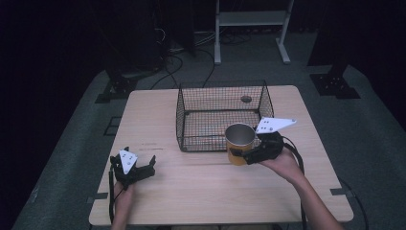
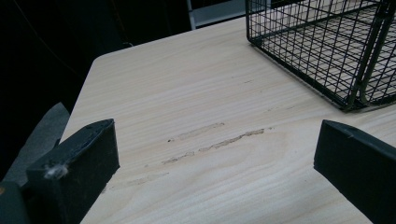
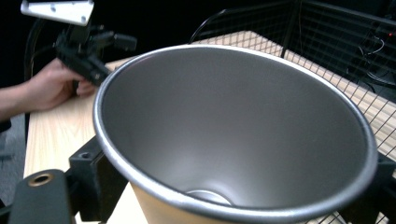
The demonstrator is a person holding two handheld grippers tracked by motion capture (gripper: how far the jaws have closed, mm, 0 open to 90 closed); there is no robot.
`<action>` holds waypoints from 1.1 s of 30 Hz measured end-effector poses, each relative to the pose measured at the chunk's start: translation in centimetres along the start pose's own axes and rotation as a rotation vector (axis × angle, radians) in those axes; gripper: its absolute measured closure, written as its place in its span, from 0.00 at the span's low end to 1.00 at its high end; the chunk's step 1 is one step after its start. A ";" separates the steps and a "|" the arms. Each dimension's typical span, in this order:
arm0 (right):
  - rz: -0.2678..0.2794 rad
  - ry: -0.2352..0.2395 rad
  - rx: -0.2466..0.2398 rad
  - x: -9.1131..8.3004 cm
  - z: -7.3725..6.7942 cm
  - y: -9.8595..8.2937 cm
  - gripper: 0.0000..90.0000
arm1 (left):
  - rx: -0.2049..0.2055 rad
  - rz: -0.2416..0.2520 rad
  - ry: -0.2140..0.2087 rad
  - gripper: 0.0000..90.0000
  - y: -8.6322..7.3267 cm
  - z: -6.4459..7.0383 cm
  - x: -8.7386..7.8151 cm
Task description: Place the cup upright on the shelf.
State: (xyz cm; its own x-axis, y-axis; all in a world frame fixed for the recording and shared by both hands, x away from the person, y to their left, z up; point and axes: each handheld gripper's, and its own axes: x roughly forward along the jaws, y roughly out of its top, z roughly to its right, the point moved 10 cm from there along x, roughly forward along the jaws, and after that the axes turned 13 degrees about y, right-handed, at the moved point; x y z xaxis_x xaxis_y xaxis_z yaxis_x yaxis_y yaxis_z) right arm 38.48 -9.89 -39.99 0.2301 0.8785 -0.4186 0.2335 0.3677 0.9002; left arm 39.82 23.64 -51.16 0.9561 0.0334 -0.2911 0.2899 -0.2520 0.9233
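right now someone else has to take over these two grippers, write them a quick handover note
Right gripper: shut on the yellow cup, holding it upright by its sides just in front of the wire basket. I cannot tell if the cup's base touches the table.
Left gripper: open, holding nothing, low over the near left part of the table.
Cup: looks empty inside, steel lining.
Basket: stands mid-table, nothing seen in it.
Done: cup gripped.
Left, likely: lift the cup over the near wall and set it in the basket.
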 end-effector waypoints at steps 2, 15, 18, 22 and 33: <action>0.002 0.002 0.010 -0.1 0.6 0.5 0.14 | 0.001 0.000 0.000 0.00 0.0 0.0 0.0; -0.043 0.010 0.012 1.1 3.8 2.4 0.14 | -0.003 -0.002 0.000 0.00 0.0 -0.1 0.0; -0.053 0.012 0.004 1.4 4.3 3.1 0.14 | -0.006 -0.001 -0.002 0.00 0.0 -0.1 0.0; -0.057 0.010 -0.008 1.7 5.1 4.3 0.14 | -0.005 0.000 -0.002 0.00 0.0 -0.1 0.0; -0.083 0.023 -0.009 3.0 7.0 5.9 0.14 | -0.012 -0.001 -0.002 0.00 0.0 -0.1 0.0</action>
State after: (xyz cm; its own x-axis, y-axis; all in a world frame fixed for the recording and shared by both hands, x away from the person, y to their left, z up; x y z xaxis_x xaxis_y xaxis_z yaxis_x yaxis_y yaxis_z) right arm 47.11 -7.21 -36.78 0.1881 0.8517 -0.4892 0.2424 0.4424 0.8634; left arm 39.83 23.77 -51.11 0.9558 0.0312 -0.2922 0.2910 -0.2405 0.9260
